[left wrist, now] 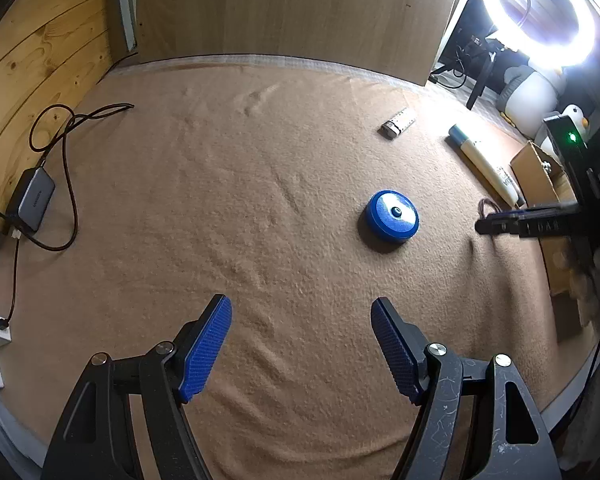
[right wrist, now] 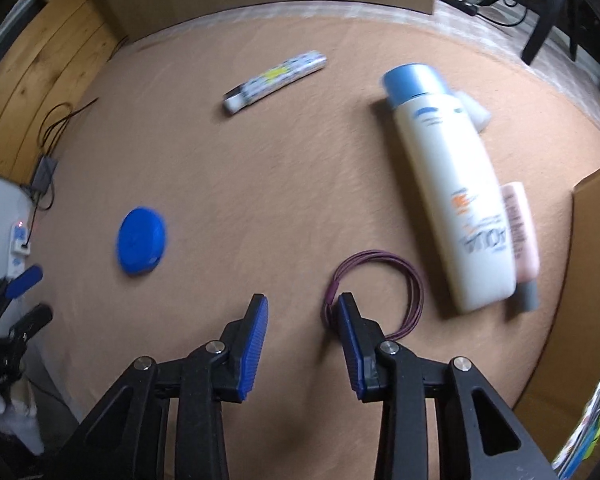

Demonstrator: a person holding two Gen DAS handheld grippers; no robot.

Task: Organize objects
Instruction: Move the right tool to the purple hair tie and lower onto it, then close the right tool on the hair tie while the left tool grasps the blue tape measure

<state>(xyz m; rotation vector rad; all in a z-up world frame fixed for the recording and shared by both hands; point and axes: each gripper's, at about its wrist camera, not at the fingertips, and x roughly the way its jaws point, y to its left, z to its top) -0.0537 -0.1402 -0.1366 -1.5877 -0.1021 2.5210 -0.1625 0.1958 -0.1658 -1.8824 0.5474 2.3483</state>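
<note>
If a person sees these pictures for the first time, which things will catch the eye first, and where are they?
The big white bottle with a blue cap lies on the tan blanket toward the right, a slim pink tube close along its right side. The round blue tin sits alone near the middle. Purple hair ties lie by the right gripper, whose jaws are apart with nothing between them.
</note>
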